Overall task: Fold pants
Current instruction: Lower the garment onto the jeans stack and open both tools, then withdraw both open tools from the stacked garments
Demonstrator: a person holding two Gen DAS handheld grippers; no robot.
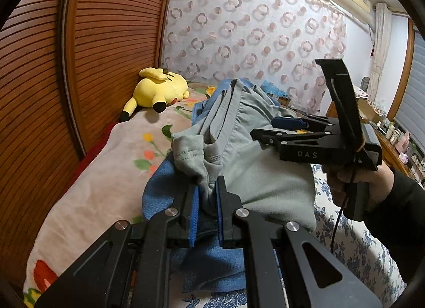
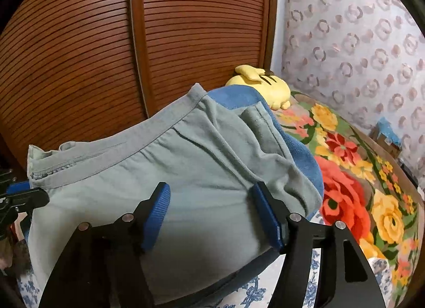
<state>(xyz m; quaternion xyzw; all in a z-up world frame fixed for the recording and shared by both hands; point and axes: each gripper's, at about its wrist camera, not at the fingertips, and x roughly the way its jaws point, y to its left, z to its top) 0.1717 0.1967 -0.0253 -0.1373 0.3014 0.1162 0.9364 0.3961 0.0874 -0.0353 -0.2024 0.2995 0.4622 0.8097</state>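
Grey-green pants [image 1: 255,148] lie bunched and folded on a blue garment [image 1: 209,262] on the bed. My left gripper [image 1: 207,193] is shut on a hem corner of the pants, with cloth pinched between its blue pads. My right gripper [image 2: 209,193] is open, its fingers spread over the pants [image 2: 186,164] without pinching cloth. It also shows in the left wrist view [image 1: 268,127], lying over the far side of the pants. The waistband [image 2: 127,154] runs along the top of the pile in the right wrist view.
A yellow plush toy [image 1: 159,90] lies at the head of the bed by the slatted wooden wardrobe [image 1: 79,55]. A flowered blanket [image 2: 353,175] covers the bed on the right. A blue-flowered sheet [image 1: 353,241] lies under the pile. A cluttered shelf [image 1: 398,138] stands at the far right.
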